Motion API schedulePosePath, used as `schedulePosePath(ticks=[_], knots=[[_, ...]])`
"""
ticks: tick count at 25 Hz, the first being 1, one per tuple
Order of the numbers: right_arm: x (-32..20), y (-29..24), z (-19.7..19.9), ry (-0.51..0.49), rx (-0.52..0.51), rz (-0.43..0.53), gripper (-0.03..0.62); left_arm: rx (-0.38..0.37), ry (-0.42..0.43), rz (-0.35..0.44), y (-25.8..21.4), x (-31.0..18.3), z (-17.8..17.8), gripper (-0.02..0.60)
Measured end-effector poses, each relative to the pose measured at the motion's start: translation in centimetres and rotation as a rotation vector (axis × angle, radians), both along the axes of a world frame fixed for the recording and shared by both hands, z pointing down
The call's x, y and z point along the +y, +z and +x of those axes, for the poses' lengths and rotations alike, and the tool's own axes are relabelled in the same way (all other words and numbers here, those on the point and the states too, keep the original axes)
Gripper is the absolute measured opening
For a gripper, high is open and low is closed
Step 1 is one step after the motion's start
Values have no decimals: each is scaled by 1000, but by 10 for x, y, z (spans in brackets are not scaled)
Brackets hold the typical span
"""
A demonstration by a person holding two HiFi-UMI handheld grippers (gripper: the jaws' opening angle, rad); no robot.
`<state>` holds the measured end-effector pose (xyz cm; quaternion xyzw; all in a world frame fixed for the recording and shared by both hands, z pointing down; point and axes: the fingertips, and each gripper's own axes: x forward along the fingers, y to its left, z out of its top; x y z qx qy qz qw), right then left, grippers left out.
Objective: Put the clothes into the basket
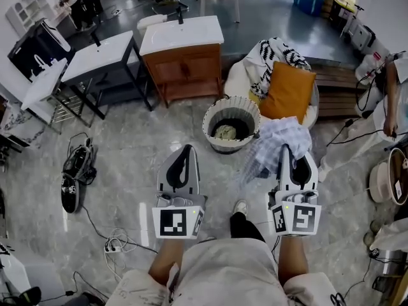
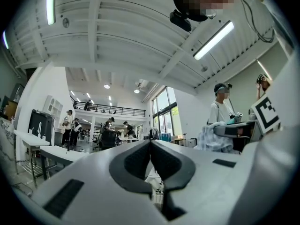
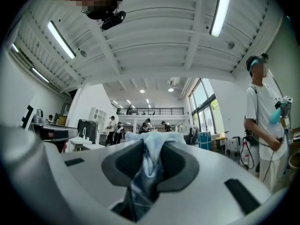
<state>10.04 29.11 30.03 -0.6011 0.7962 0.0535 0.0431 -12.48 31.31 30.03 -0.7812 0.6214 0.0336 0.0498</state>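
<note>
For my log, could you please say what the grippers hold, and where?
Right gripper pinches a bunched fold of a pale blue-white checked garment; left gripper, shut, holds nothing.

No legible words, numbers or brands in any view. Cube (image 1: 173, 222) on left claw (image 1: 186, 148) and cube (image 1: 296, 218) on right claw (image 1: 285, 148) carry black-and-white square patterns only (codes, not letters). Green sign (image 2: 174, 111) on far window (image 2: 164, 121): too small to read.

The right hand-held gripper (image 3: 149, 165) clamps a pale blue cloth (image 3: 151, 151); a person (image 3: 263, 125) stands at the right.
</note>
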Motion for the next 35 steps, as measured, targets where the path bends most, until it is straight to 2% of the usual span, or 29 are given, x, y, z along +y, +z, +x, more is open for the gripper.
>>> schedulePosePath(ticks=[11, 17, 26, 35], knots=[[-109, -7, 63, -25, -30, 2, 74, -10, 0, -2, -6, -111, 70, 5], [-152, 0, 84, -52, -49, 1, 74, -15, -21, -13, 5, -152, 92, 5], [-219, -1, 88, -84, -61, -9, 74, -22, -52, -31, 7, -206, 98, 5], [-290, 19, 56, -50, -55, -33, 74, 2, -3, -42, 32, -286, 70, 5]])
